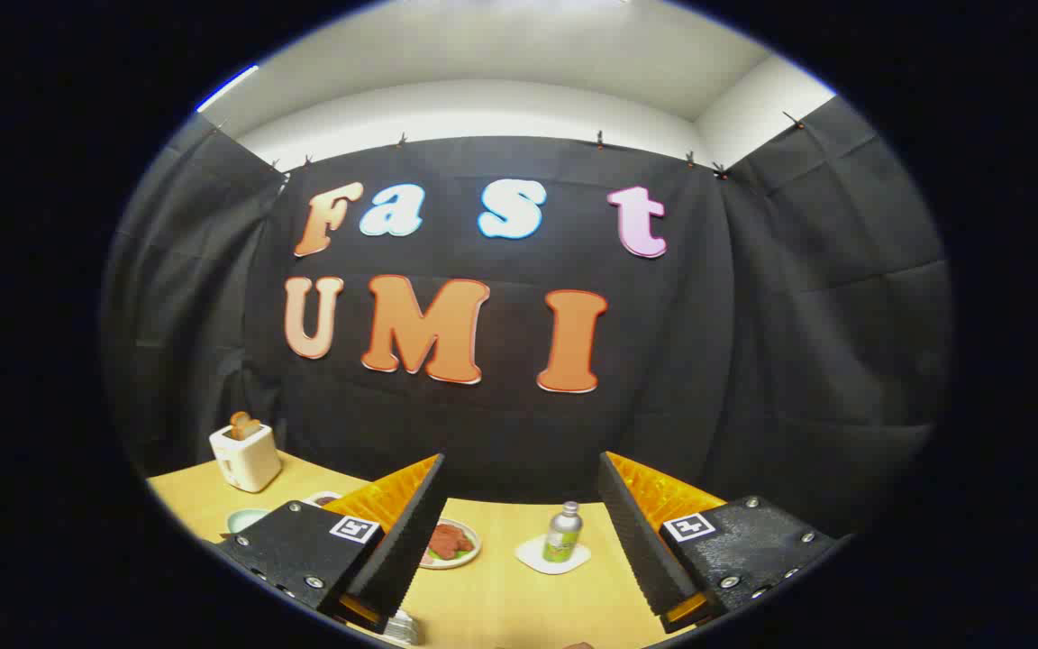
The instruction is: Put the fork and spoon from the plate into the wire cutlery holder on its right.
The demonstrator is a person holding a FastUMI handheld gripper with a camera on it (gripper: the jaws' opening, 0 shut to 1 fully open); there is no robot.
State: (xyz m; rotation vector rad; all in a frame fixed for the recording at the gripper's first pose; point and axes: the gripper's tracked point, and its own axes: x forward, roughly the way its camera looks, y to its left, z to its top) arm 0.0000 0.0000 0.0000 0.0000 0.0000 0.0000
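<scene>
1. Gripper (519, 487): its two fingers stand spread wide apart with nothing between them, raised above a pale wooden table (501, 604) and pointed toward the black cloth wall of the booth.
2. Between the fingers, beyond the tips: a small plate (452, 544) carrying reddish food lies just beside the left finger; a small metal bottle (562, 534) with a green label stands upright on a white square coaster (553, 557), nearer the right finger.
3. Beyond the left finger: a cream toaster (245, 456) with a slice of toast (244, 425) rising from its slot stands near the wall; a pale bowl (245, 519) sits closer, partly hidden.
4. Fork, spoon and wire cutlery holder: cannot be made out; a metallic object (402, 626) under the left finger is too cut off to identify.
</scene>
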